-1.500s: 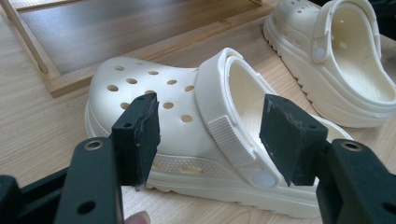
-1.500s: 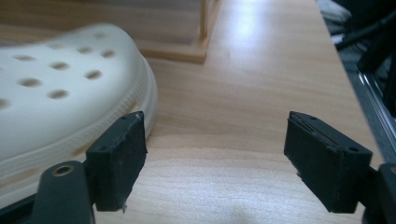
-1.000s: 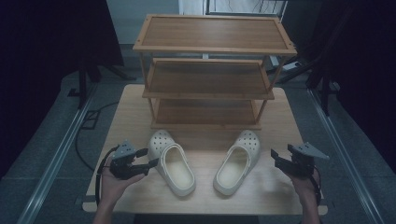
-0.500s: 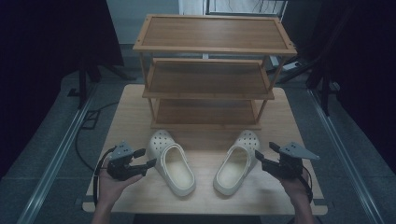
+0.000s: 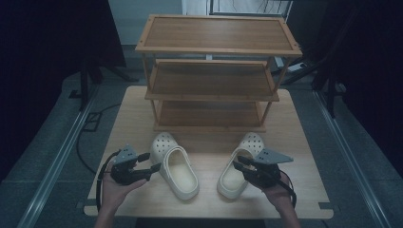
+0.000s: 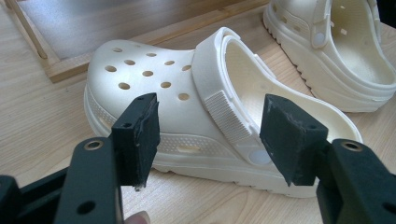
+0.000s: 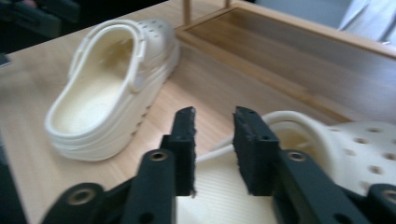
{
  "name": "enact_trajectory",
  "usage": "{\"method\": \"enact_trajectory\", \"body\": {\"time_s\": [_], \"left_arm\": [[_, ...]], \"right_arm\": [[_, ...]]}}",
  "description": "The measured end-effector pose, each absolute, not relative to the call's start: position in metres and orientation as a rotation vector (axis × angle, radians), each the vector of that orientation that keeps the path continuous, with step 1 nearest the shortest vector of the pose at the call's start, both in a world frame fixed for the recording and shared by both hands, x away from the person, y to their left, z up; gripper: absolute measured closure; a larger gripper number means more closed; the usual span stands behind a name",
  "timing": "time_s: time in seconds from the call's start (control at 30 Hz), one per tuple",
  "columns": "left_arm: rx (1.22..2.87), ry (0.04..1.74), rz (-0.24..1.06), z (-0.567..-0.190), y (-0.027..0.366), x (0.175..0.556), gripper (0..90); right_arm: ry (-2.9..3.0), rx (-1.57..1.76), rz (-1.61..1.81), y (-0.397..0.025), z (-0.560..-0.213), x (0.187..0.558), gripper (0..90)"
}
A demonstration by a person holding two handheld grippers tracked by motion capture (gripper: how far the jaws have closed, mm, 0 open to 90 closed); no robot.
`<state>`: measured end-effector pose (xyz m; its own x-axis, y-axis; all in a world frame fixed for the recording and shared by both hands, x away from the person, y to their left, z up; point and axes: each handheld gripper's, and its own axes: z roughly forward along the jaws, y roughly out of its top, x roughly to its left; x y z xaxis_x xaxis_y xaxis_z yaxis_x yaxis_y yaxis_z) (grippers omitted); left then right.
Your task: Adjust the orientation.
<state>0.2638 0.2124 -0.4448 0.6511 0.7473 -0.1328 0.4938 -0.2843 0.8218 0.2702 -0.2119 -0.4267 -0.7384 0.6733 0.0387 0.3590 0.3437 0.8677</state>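
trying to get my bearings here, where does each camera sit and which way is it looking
High view: above the table, looking forward and down at rack; both hands, both claws.
Left gripper view: on left claw, facing left clog; open jaws.
Right gripper view: on right claw, over right clog; jaws gapped.
All share both clogs.
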Motion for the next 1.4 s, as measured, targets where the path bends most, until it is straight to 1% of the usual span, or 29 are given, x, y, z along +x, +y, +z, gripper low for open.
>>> {"method": "enact_trajectory", "body": {"time_s": [0.17,0.23,0.27,0.4,0.6,0.93,1.13,1.4], "left_arm": [[1.944,0.971,0.349,-0.444,0.213,0.263,37.9],[1.944,0.972,0.348,-0.444,0.214,0.263,37.9],[1.945,0.975,0.347,-0.444,0.214,0.264,37.8],[1.946,0.976,0.346,-0.445,0.214,0.264,37.8],[1.942,0.969,0.346,-0.444,0.213,0.263,37.8],[1.935,0.967,0.344,-0.442,0.215,0.262,37.8],[1.923,0.963,0.338,-0.441,0.217,0.262,37.8],[1.913,0.970,0.346,-0.440,0.221,0.261,37.7]], "right_arm": [[2.359,0.875,1.355,-0.193,-0.433,0.268,83.2],[2.381,0.858,1.350,-0.187,-0.435,0.267,84.2],[2.429,0.813,1.329,-0.173,-0.440,0.265,85.8],[2.489,0.779,1.301,-0.152,-0.451,0.262,87.8],[2.546,0.784,1.257,-0.131,-0.465,0.261,88.7],[2.595,0.717,1.165,-0.107,-0.479,0.256,88.1],[2.595,0.684,1.159,-0.106,-0.479,0.254,90.0],[2.639,0.613,1.213,-0.095,-0.481,0.247,90.0]]}}
